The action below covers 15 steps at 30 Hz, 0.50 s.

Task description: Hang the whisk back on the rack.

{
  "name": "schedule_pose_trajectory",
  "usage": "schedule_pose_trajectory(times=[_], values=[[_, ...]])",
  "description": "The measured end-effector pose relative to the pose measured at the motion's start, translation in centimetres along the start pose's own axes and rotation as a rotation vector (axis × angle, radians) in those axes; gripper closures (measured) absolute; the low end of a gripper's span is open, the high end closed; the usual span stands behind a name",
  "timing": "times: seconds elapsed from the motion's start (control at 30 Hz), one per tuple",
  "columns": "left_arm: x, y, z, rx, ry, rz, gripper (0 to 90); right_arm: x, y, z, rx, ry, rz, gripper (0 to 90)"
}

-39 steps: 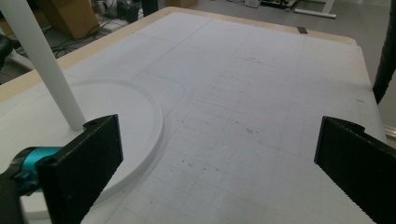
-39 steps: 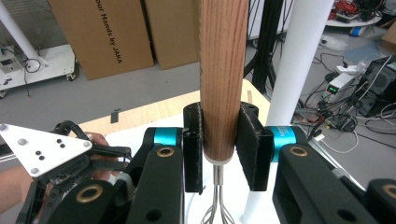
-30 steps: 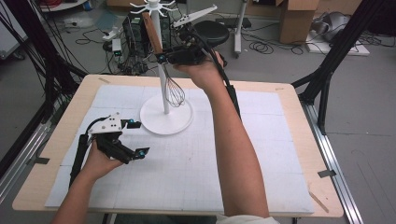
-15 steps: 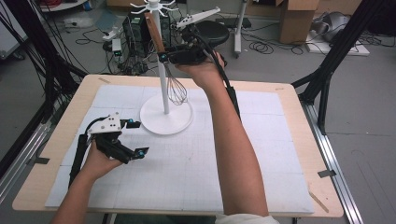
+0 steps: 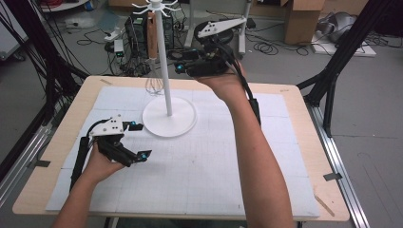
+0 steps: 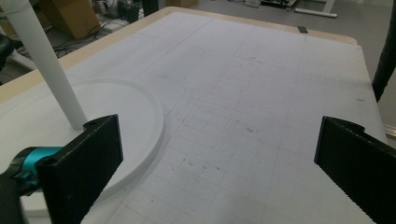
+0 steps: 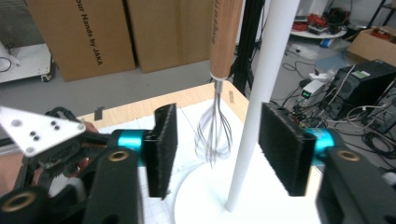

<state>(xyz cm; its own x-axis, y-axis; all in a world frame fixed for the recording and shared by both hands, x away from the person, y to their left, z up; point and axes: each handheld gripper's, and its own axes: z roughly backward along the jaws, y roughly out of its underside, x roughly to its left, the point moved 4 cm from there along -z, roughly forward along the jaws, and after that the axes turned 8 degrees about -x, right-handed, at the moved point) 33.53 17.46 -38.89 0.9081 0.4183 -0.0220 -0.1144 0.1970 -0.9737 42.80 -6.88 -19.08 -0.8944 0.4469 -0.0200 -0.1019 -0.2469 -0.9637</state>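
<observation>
Table (image 5: 294,142) covered by gridded white mat (image 5: 204,166). White stand (image 5: 164,61) set upright on its round base (image 5: 183,124) at the mat's 11 o'clock region, hooks at the top of the pole. Whisk (image 5: 152,47) seen hanging from the stand by its wooden handle, wire loops down, clear of the base, at 9 o'clock of the pole in the high view. Right gripper (image 5: 183,61) held up off the table at 3 o'clock of the pole, roughly level with the whisk, pointing toward 9 o'clock. In the right gripper view (image 7: 215,149) jaws stood apart, nothing between the pads in contact; whisk (image 7: 217,93) and pole (image 7: 257,107) both lay beyond the gap, whisk left of centre, pole nearer the right pad; whisk touched by neither jaw. Left gripper (image 5: 141,140) held low over the mat at 7 o'clock of the base, near it but apart, pointing toward 3 o'clock. In the left gripper view (image 6: 215,163) jaws spread wide and empty, bare mat (image 6: 261,102) between them, base (image 6: 140,121) and foot of the pole (image 6: 51,79) at 10 o'clock. Boxes, cables and equipment noted on the floor beyond the table's 12 o'clock edge.
</observation>
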Motion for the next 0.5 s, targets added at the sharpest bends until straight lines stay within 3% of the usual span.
schedule_pose_trajectory(times=[0.3,0.5], values=[[-0.1,0.0,-0.1,0.002,0.002,-0.001,1.6,1.3,2.0,3.6,-0.020,0.025,0.050,36.0],[-0.1,-0.1,0.1,-0.004,0.004,0.000,1.6,1.7,3.8,5.1,-0.029,0.035,0.045,33.4]])
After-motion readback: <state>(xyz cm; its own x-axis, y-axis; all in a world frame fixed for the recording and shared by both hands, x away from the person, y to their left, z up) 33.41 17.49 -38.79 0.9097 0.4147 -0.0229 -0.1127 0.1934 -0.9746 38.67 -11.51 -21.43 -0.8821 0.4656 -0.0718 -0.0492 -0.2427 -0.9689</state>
